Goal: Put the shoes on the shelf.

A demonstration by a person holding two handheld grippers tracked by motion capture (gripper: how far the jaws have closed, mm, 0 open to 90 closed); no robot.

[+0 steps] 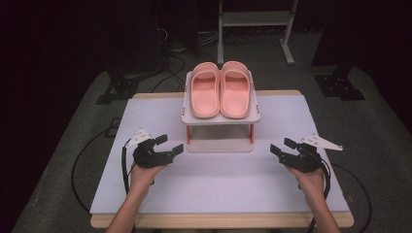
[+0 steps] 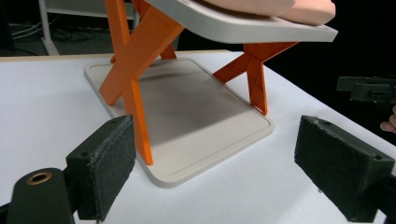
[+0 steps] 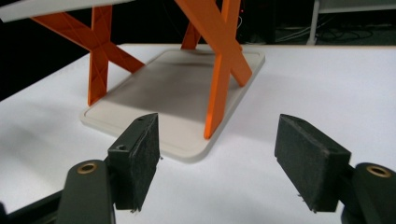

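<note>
I'm holding both tools open: left tool (image 1: 170, 144) and right tool (image 1: 283, 146) flanking the rack (image 1: 221, 119). The slippers (image 1: 220, 90) are sitting at twelve o'clock; I'm planning level, simultaneous reaches.

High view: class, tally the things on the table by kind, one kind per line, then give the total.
Pink slippers: 2
Two-shelf rack with orange legs: 1
Hand-held tongs, left tongs and right tongs, both open: 2
Total: 5
</note>
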